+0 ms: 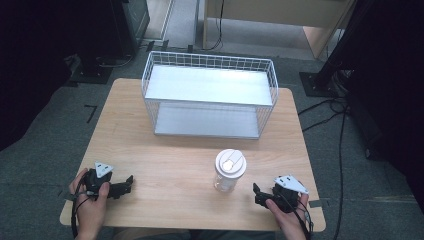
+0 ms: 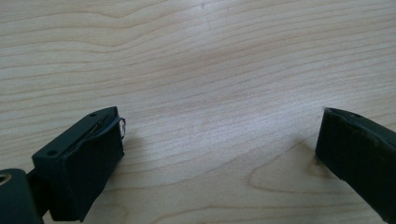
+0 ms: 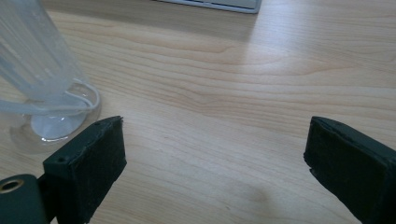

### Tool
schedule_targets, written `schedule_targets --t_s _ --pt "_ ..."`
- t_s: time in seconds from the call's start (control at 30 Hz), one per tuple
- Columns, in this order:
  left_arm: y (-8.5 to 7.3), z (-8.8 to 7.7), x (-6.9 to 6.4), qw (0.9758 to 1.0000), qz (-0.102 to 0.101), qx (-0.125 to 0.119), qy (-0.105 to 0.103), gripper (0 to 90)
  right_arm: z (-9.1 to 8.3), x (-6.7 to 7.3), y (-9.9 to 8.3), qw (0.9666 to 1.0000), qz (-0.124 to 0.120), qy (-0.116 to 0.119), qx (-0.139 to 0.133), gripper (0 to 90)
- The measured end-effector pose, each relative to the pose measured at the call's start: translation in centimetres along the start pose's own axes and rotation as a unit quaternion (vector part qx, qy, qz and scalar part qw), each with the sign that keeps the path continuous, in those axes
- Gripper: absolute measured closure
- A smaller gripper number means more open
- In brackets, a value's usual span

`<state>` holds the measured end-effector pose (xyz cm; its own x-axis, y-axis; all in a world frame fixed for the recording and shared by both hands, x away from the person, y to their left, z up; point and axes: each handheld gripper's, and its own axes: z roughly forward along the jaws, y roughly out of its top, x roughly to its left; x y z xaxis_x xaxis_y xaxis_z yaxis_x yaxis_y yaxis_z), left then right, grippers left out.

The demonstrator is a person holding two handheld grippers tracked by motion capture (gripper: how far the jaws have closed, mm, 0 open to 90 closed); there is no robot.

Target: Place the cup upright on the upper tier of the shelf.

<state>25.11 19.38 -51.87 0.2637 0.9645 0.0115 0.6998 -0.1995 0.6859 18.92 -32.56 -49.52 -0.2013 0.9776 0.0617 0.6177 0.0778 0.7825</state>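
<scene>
Pale wooden rectangular table (image 1: 165, 165) with rounded corners, standing on grey carpet. Toward the far edge, a white wire two-tier basket shelf (image 1: 210, 95); nearer, upright, a clear plastic white-lidded cup (image 1: 229, 171).

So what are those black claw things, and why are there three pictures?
A person sits at a wooden table and holds a grabbing tool in each hand: the left gripper and the right gripper. One camera looks down from above. The other two ride on the grippers, so you see black jaws poking up from the bottom. On the table stand a white wire basket and a clear cup with a white lid. Both grippers are open and hold nothing. The cup stands just beside the right gripper's jaws.
</scene>
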Motion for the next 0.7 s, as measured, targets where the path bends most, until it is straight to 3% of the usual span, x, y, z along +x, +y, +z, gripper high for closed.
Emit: schedule_targets --t_s 0.7 --pt "0.0 0.0 0.0 1.0 0.0 0.0 0.0 1.3 0.1 2.2 0.1 0.9993 -0.014 0.034 -0.005 5.2"
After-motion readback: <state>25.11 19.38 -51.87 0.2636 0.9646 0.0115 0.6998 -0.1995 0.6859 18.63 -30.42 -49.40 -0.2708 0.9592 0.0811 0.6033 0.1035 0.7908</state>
